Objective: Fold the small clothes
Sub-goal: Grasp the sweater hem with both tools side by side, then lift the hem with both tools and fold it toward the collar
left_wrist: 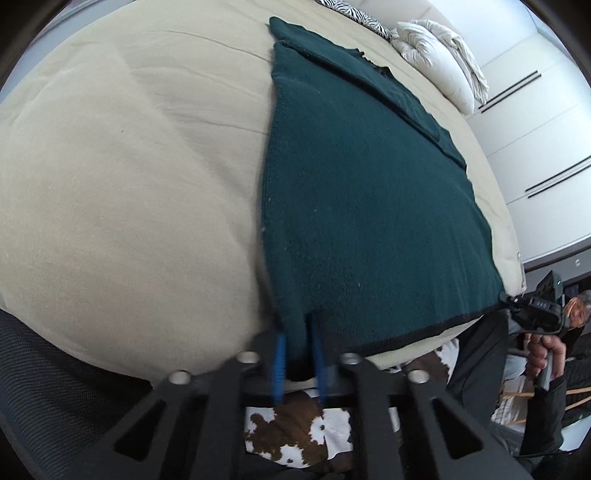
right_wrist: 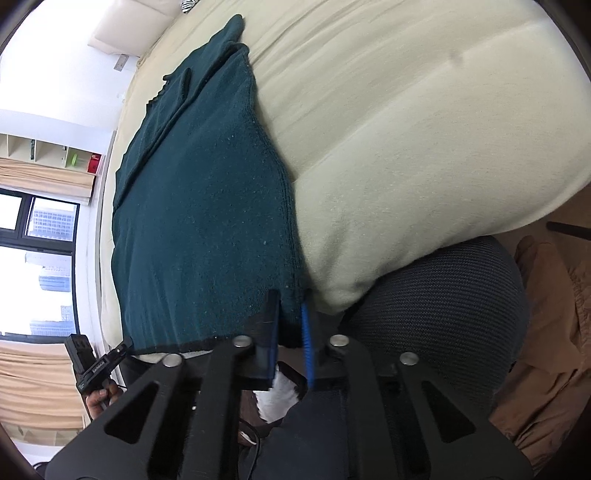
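Observation:
A dark green knit garment (left_wrist: 369, 192) lies flat on the beige bed (left_wrist: 129, 166), stretched along it, with a folded sleeve part at its far end. My left gripper (left_wrist: 299, 325) is shut on the garment's near hem corner, cloth pinched between the blue pads. In the left wrist view the other gripper (left_wrist: 513, 301) holds the hem's opposite corner. In the right wrist view the same garment (right_wrist: 207, 206) lies on the bed (right_wrist: 424, 129). My right gripper (right_wrist: 291, 317) is shut on its near hem corner. The left gripper (right_wrist: 125, 345) shows there at the other corner.
A white pillow (left_wrist: 439, 62) and a zebra-print cushion (left_wrist: 354, 13) lie at the bed's far end. A dark mesh chair (right_wrist: 443, 314) stands by the bed's near edge. A cowhide rug (left_wrist: 295, 432) lies below. A window (right_wrist: 37, 236) is on the left.

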